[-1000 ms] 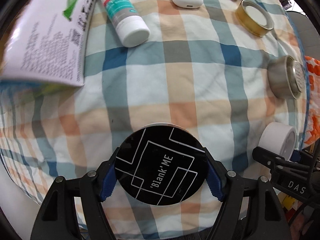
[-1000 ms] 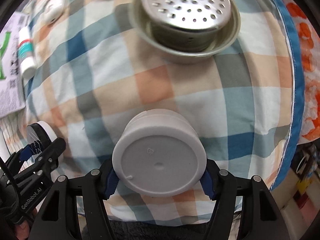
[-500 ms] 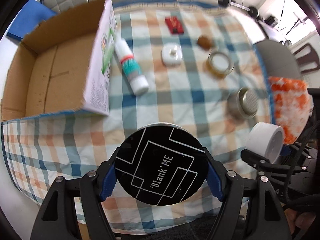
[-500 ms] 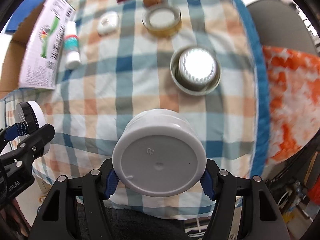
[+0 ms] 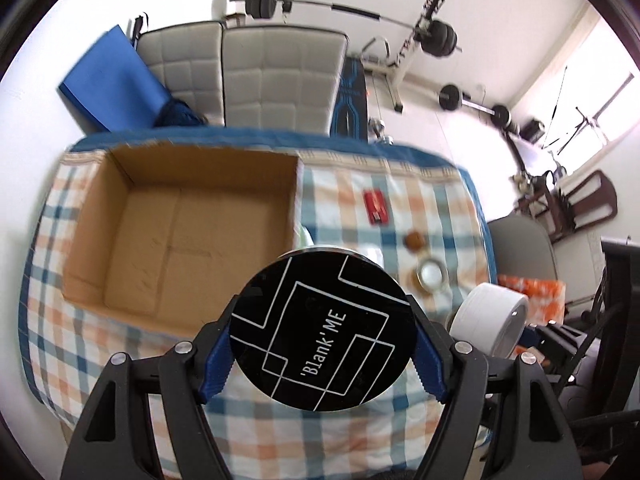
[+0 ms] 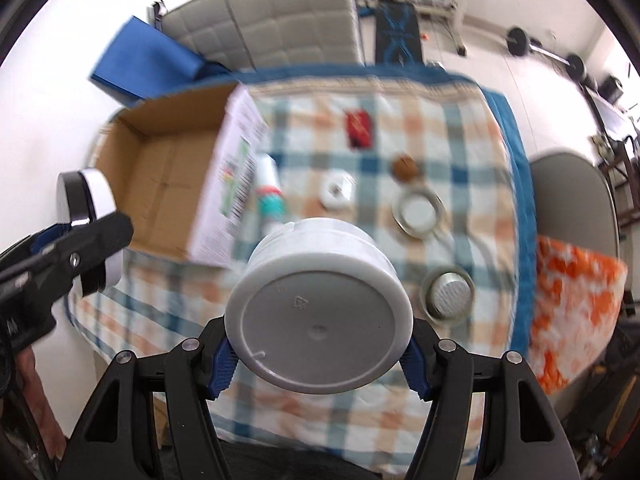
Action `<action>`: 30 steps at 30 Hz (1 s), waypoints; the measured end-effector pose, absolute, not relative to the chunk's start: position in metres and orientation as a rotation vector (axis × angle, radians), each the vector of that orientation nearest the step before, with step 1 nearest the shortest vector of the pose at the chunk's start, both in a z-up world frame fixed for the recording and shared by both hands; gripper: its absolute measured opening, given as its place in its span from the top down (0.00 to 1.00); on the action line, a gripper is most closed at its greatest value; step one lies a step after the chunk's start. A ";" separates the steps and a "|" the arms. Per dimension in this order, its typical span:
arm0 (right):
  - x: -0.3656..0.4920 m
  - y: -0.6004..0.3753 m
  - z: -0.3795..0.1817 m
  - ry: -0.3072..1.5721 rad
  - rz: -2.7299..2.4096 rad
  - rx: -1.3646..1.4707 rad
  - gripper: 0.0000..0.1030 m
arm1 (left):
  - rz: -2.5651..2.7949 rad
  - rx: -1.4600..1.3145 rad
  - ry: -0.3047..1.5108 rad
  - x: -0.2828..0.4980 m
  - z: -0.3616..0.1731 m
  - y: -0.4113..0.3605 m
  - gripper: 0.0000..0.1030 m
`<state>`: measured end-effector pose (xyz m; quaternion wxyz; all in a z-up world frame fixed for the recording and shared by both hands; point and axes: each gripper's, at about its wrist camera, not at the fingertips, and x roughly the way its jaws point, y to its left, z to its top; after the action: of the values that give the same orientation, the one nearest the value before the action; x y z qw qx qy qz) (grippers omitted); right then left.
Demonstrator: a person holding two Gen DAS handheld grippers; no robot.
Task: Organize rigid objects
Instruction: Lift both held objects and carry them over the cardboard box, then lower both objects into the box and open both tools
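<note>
My left gripper (image 5: pixel 322 330) is shut on a round black compact (image 5: pixel 322 330) marked 'Blank'ME, held high above the table's near edge. My right gripper (image 6: pixel 318 320) is shut on a white round jar (image 6: pixel 318 320), also held high; the jar also shows in the left wrist view (image 5: pixel 490 326). An open, empty cardboard box (image 5: pixel 180 232) sits at the table's left; it also shows in the right wrist view (image 6: pixel 168 184). On the plaid cloth (image 6: pixel 460 152) lie a white tube (image 6: pixel 268 192), a white case (image 6: pixel 336 194), a red packet (image 6: pixel 359 130), a brown nut (image 6: pixel 406 168), a glass-lidded tin (image 6: pixel 418 214) and a steel strainer cup (image 6: pixel 450 296).
A grey sofa (image 5: pixel 256 76) and a blue mat (image 5: pixel 112 88) stand behind the table. An orange-white cloth (image 6: pixel 576 308) lies on a chair at the right. Weight bars (image 5: pixel 352 8) stand at the back wall. The left gripper with the compact shows at the left of the right wrist view (image 6: pixel 80 232).
Both grippers have risen and tilted up with their loads; the views now take in the whole table, the box and the room behind.
</note>
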<state>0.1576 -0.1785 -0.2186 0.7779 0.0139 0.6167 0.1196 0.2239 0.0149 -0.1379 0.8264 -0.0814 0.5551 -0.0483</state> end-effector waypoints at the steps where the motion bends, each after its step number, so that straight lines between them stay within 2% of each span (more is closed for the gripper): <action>1: 0.164 -0.168 -0.212 1.322 0.271 0.036 0.33 | -0.100 -0.175 1.169 0.230 -0.134 0.029 0.29; 6: 0.195 -0.115 -0.199 1.290 0.287 0.063 0.33 | -0.110 -0.150 1.171 0.264 -0.137 0.075 0.29; 12: 0.246 -0.047 -0.211 1.291 0.317 0.120 0.33 | -0.144 -0.205 1.260 0.324 -0.168 0.147 0.29; 16: 0.286 -0.003 -0.241 1.309 0.321 0.116 0.33 | -0.172 -0.246 1.343 0.367 -0.209 0.178 0.29; 20: 0.324 0.031 -0.281 1.377 0.318 0.131 0.33 | -0.232 -0.407 1.483 0.400 -0.267 0.203 0.29; 30: 0.376 0.075 -0.375 1.554 0.262 0.033 0.33 | -0.222 -0.393 1.657 0.431 -0.360 0.206 0.29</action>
<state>0.3760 0.0748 -0.3747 0.7053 0.0147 0.6989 0.1177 0.4305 0.2057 -0.3599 0.6535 -0.1733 0.7304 -0.0976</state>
